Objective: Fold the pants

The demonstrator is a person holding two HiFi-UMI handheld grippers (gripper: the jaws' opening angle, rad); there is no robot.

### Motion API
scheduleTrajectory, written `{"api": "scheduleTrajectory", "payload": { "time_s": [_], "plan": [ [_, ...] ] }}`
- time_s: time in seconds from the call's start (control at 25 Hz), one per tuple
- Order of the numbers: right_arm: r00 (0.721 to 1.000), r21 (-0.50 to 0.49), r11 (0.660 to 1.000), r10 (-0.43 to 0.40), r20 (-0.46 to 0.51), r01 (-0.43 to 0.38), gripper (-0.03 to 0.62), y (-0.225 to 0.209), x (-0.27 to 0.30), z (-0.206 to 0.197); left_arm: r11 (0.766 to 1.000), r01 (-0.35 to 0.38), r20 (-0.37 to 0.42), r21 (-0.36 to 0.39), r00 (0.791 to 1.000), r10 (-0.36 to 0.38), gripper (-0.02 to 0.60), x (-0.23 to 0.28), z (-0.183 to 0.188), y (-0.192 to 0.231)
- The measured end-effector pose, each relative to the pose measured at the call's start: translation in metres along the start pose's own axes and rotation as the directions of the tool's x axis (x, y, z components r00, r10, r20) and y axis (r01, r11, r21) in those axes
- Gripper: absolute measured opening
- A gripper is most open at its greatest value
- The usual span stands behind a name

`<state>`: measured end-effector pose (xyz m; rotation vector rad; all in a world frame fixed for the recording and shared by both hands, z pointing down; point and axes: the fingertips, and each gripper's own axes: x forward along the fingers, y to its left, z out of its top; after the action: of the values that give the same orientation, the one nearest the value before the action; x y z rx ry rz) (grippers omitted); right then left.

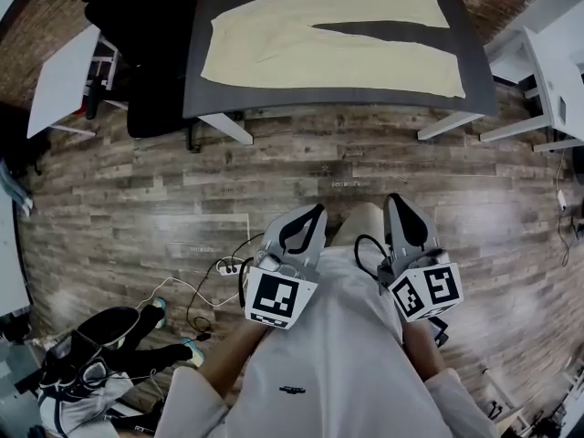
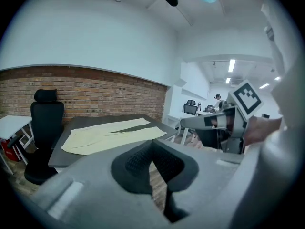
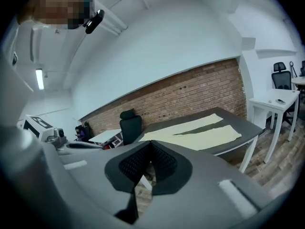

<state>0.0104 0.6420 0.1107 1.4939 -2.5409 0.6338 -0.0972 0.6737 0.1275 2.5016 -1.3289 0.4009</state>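
Two sets: left tongs (image 1: pixel 313 212) and right tongs (image 1: pixel 395 201) are sitting pressed together, pinching nothing | pants (image 1: pixel 301 44) are lying flat on the counter (image 1: pixel 476 85), well ahead, long axis running crosswise | neither hand is standing nearer.

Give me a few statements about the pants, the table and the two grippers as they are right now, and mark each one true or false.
1. The pale yellow fabric pants lie spread flat on the dark grey rectangular table. True.
2. The left gripper is holding a pant leg. False: its fingers are shut on nothing, short of the table, above the wood plank floor.
3. A black office chair stands beside the table. True.
4. The pants are already folded in half. False: both legs lie side by side, unfolded.
5. The right gripper has its fingers wide open. False: they are together and empty.
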Motion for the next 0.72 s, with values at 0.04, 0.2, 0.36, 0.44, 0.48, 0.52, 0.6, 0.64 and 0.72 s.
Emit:
{"api": "scheduleTrajectory", "payload": {
  "time_s": [0.04,0.2,0.36,0.44,0.48,0.52,0.6,0.64,0.72],
  "plan": [
    [1.0,-0.007,1.0,-0.009,0.003,0.009,0.006,-0.003,0.007,0.005,1.0,0.003,-0.012,0.002,1.0,-0.003,0.003,0.003,-0.001,0.009],
    [0.998,0.007,0.998,-0.06,0.01,0.06,0.006,-0.025,0.029,0.014,1.0,0.013,-0.024,0.015,1.0,-0.013,0.003,0.021,0.002,0.032],
    [0.997,-0.039,0.996,-0.077,-0.005,0.077,0.006,-0.042,0.054,0.017,1.0,0.027,-0.061,0.014,0.998,-0.026,0.003,0.049,0.003,0.05],
    [0.997,-0.074,0.995,-0.07,-0.014,0.069,0.006,-0.054,0.07,0.022,1.0,0.02,-0.06,0.014,0.998,-0.019,0.003,0.069,0.008,0.059],
    [0.998,-0.08,0.995,-0.066,-0.019,0.065,0.006,-0.063,0.078,0.025,1.0,0.014,-0.064,0.016,0.998,-0.013,0.003,0.08,0.01,0.064],
    [0.998,-0.076,0.995,-0.063,-0.026,0.061,0.006,-0.073,0.087,0.028,1.0,0.007,-0.07,0.017,0.998,-0.006,0.003,0.092,0.012,0.069],
    [0.997,-0.054,0.997,-0.066,-0.039,0.064,0.006,-0.098,0.106,0.035,1.0,0.002,-0.089,0.017,0.996,0.0,0.003,0.119,0.017,0.078],
    [0.997,-0.047,0.996,-0.071,-0.042,0.07,0.005,-0.111,0.116,0.041,1.0,0.003,-0.099,0.02,0.995,-0.001,0.003,0.133,0.021,0.082],
    [0.996,-0.052,0.996,-0.079,-0.045,0.077,0.006,-0.134,0.135,0.054,0.999,0.013,-0.116,0.033,0.993,-0.009,0.004,0.16,0.031,0.091]
  ]
}}
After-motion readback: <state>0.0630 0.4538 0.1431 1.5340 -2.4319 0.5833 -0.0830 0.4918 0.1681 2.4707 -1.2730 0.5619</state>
